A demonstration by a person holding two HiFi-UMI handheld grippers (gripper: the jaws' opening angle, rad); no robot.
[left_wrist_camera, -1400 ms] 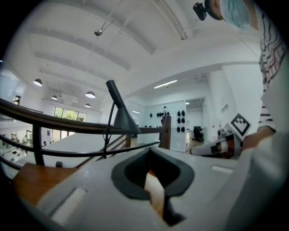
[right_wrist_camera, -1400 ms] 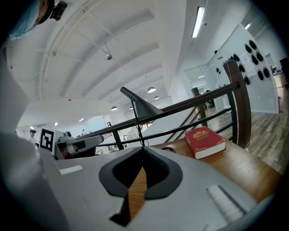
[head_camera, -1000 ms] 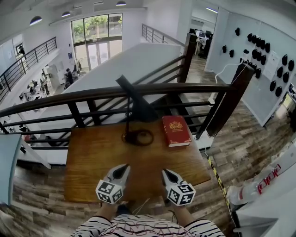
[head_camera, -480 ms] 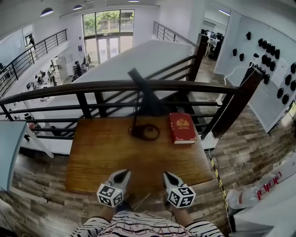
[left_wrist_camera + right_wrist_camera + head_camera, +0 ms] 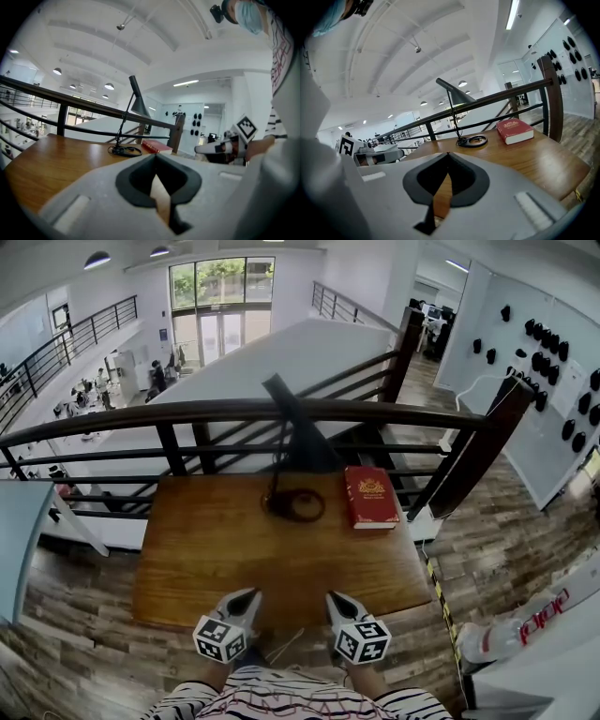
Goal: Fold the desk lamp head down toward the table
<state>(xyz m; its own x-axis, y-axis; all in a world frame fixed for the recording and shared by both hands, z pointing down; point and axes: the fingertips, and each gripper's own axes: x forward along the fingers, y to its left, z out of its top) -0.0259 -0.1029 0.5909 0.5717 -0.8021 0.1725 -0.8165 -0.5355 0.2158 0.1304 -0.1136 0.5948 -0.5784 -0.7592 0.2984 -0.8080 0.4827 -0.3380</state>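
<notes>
A black desk lamp (image 5: 291, 442) stands at the far edge of the wooden table (image 5: 206, 559). Its ring base (image 5: 294, 505) lies on the wood and its cone head (image 5: 302, 444) is raised at the railing. The lamp also shows in the left gripper view (image 5: 133, 105) and the right gripper view (image 5: 457, 97). My left gripper (image 5: 248, 596) and right gripper (image 5: 334, 600) sit side by side at the near table edge, well short of the lamp. Both are shut with nothing held.
A red book (image 5: 369, 496) lies on the table just right of the lamp base. A dark railing (image 5: 187, 413) runs along the table's far edge, with a thick post (image 5: 469, 451) at the right. Wood-plank floor surrounds the table.
Both grippers have drawn back toward the near table edge and sunk a little. The lamp and book have not moved on the table.
</notes>
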